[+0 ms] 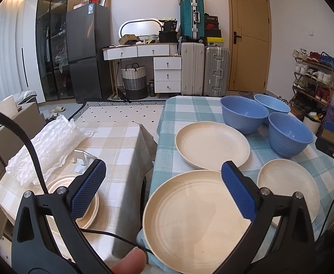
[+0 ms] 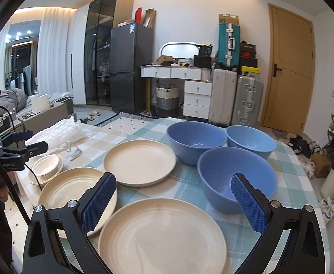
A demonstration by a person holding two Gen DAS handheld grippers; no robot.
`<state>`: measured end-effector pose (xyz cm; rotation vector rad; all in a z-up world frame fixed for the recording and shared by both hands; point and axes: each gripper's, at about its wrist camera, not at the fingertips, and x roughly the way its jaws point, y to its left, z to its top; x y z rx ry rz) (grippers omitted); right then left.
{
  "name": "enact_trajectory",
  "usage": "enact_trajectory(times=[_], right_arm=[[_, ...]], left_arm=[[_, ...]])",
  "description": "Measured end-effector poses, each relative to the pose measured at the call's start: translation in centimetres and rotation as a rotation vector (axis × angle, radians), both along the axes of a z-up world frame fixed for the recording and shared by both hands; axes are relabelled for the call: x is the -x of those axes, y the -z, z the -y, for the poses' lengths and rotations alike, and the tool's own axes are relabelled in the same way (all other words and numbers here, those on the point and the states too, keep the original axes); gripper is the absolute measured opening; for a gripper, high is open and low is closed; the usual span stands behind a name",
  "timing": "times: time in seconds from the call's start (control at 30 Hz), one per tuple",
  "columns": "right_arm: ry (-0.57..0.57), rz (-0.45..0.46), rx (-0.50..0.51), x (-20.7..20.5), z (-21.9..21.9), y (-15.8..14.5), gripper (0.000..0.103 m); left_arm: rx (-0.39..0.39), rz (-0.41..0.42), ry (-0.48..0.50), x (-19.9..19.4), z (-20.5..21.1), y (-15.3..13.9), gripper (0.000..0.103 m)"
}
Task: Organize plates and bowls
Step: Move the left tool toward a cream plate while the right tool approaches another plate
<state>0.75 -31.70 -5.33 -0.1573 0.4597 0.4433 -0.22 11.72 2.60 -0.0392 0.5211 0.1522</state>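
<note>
A tall dark grey two-door refrigerator (image 1: 88,50) is standing against the white wall beside a glass-fronted black cabinet (image 1: 53,45), while a white dressing table with drawers (image 1: 153,64) is carrying an oval mirror (image 1: 140,28). Hard-shell suitcases in teal (image 1: 192,18), cream (image 1: 192,68) and silver (image 1: 216,70) are crowding the tan wooden door (image 1: 249,34), and sheer white curtains (image 2: 53,52) are glowing under ceiling cove lighting.

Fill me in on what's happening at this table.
A person holds a two-finger gripper in each hand above a checked-cloth table; both the left gripper and the right gripper are open and empty. Three cream plates lie flat and apart: the nearest plate, a left plate and a far plate. Three blue bowls stand upright in a cluster behind. Smaller cream dishes are stacked on the neighbouring table. Nothing is grasped yet.
</note>
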Motion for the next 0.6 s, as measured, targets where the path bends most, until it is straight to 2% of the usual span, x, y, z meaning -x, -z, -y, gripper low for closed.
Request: enact_trajectory(times=[0.37,0.6], right_arm=[[-0.088,-0.058,0.045,-4.2,-5.7,0.2,0.103],[-0.088,-0.120,0.074,-7.4,-8.0,0.7,0.103]], left_arm=[[-0.013,-0.089,0.018,-4.4,-0.7,0.6,0.101],[0.026,-0.147,0.005,-8.6,-1.4,1.5,0.101]])
